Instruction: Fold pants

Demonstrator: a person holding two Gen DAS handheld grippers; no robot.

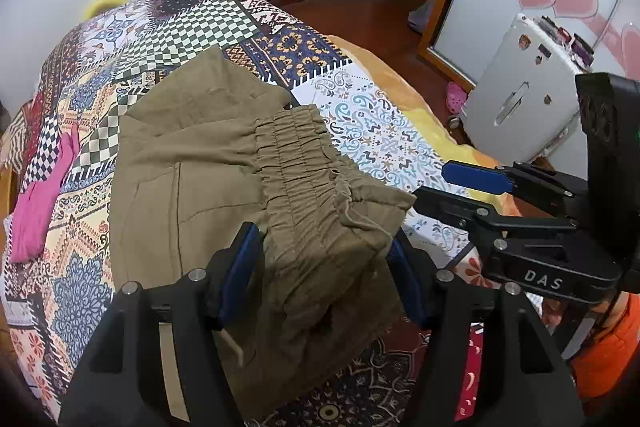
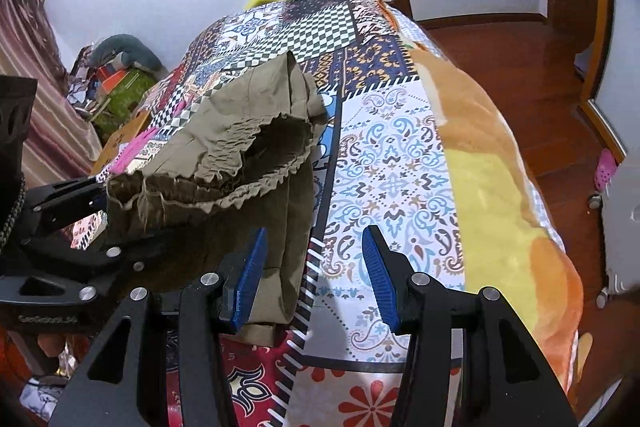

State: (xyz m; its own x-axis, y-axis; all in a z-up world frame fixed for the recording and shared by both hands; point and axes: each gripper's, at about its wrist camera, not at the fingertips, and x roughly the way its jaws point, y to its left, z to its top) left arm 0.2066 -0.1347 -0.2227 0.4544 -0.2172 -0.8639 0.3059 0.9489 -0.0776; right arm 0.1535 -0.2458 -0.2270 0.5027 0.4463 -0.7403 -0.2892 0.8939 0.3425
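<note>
Pants (image 1: 208, 163) lay folded on the quilt (image 1: 384, 131). Left gripper (image 1: 326, 269) straddled their waistband, unclamped; right gripper (image 2: 316, 279) gaped empty beside them.

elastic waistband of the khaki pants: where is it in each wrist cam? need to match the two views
Left wrist: the waistband runs from picture centre down toward the left gripper, whose fingers stand either side of it.
Right wrist: the waistband is left of centre, gaping open, above and left of the right gripper.
Shared landmark: the blue paisley patch of the bedspread, just right of the pants.
</note>
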